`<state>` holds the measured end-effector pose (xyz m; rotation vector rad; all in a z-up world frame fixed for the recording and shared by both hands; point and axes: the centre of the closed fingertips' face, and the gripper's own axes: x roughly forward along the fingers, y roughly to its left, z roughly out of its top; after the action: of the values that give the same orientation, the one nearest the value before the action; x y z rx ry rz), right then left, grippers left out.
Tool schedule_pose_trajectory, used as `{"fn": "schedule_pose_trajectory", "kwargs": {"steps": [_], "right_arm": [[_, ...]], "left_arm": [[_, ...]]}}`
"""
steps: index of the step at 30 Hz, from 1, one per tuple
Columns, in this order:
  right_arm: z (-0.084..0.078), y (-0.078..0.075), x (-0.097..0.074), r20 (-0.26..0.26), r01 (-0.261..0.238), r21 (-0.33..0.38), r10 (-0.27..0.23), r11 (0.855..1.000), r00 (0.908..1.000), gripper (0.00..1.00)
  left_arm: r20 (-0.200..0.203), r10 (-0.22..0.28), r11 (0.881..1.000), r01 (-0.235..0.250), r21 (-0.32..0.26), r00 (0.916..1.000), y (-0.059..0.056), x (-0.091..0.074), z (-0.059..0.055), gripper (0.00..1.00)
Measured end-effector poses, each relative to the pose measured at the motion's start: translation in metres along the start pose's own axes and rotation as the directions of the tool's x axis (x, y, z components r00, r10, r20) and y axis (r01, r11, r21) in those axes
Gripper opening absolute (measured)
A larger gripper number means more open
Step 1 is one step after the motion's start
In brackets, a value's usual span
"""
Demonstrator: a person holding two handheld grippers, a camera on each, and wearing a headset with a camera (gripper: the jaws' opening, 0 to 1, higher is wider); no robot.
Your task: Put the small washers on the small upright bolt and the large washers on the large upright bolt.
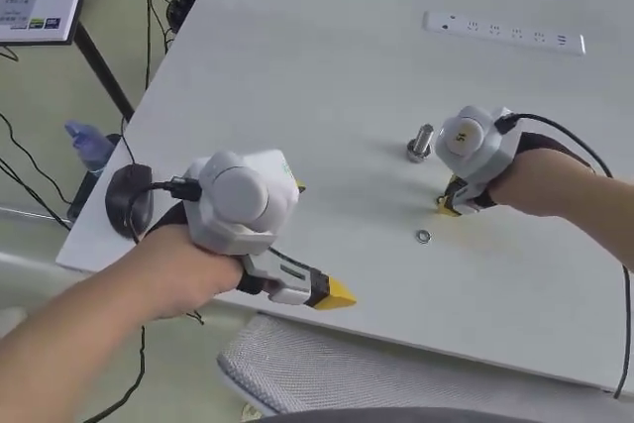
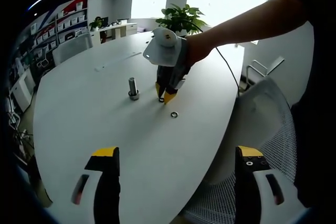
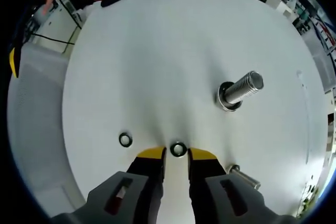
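Between the yellow tips of the right gripper (image 3: 177,156), a washer (image 3: 178,149) is lying flat on the white tabletop (image 3: 157,51), hole facing up. The jaws are standing narrowly apart on either side of it, not yet clamped. The gap is looking only a little wider than the ring, so the coming move is probably a short squeeze straight inward. A second washer (image 3: 125,139) is lying flat just off to the left of these jaws. The large upright bolt (image 3: 240,90) is standing ahead of the jaws and to their right, well apart from them, its shank rising square off the tabletop. Any washer bound for it is going to need lifting above its top and lowering along that vertical axis. The small bolt (image 3: 242,177) is sitting just outside the right-hand jaw, close beside it, its lean hard to read through the fisheye. Which size the straddled washer is cannot be told. In the head view the right gripper is pointing steeply down with its tips at the tabletop, the person's forearm (image 1: 565,190) reaching in from the right. The left gripper (image 2: 177,153) is hovering by the tabletop's near edge, jaws spread wide and holding nothing, aimed toward the washers but well apart from them. The right gripper is clearly the nearer.
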<state>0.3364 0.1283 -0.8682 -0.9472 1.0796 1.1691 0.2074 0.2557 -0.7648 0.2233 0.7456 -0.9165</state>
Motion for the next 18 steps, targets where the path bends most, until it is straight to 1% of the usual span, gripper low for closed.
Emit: {"fn": "schedule_pose_trajectory", "kwargs": {"steps": [1, 3, 5, 9, 13, 17, 18], "right_arm": [[-0.0001, -0.001, 0.0003, -0.009, 0.0, 0.002, 0.0, 1.0, 1.0, 0.17], [-0.0007, -0.002, 0.0007, -0.029, 0.001, -0.023, -0.002, 1.0, 0.9996, 0.15], [-0.0003, -0.0018, 0.0011, -0.046, -0.008, -0.038, 0.006, 0.999, 0.9989, 0.15], [-0.0014, -0.0021, 0.0006, -0.067, -0.015, -0.063, 0.011, 0.998, 0.9977, 0.14], [-0.0021, -0.0026, 0.0, -0.061, -0.016, -0.067, 0.012, 0.998, 0.9981, 0.14], [-0.003, -0.0032, -0.0004, -0.032, -0.013, -0.059, 0.011, 0.998, 0.9994, 0.12], [-0.0027, -0.0038, -0.0001, -0.02, -0.016, -0.045, 0.015, 0.999, 0.9997, 0.12]], "left_arm": [[0.0, 0.001, 1.0, -0.001, -0.001, 1.0, 0.0, 0.0, 0.0003, 0.91], [-0.001, 0.004, 1.0, -0.004, 0.0, 1.0, 0.0001, -0.0004, 0.0008, 0.9], [-0.002, 0.007, 1.0, -0.007, 0.001, 1.0, 0.0003, -0.001, 0.0008, 0.9], [-0.003, 0.014, 1.0, -0.014, -0.008, 0.9999, 0.0018, -0.0019, -0.0007, 0.88], [-0.004, 0.014, 1.0, -0.014, -0.014, 0.9999, 0.0004, -0.0007, -0.0029, 0.87], [-0.004, 0.016, 1.0, -0.016, -0.021, 0.9999, -0.0008, 0.0004, -0.0036, 0.86], [-0.005, 0.017, 1.0, -0.017, -0.022, 0.9999, -0.001, 0.0006, -0.0037, 0.86]]}}
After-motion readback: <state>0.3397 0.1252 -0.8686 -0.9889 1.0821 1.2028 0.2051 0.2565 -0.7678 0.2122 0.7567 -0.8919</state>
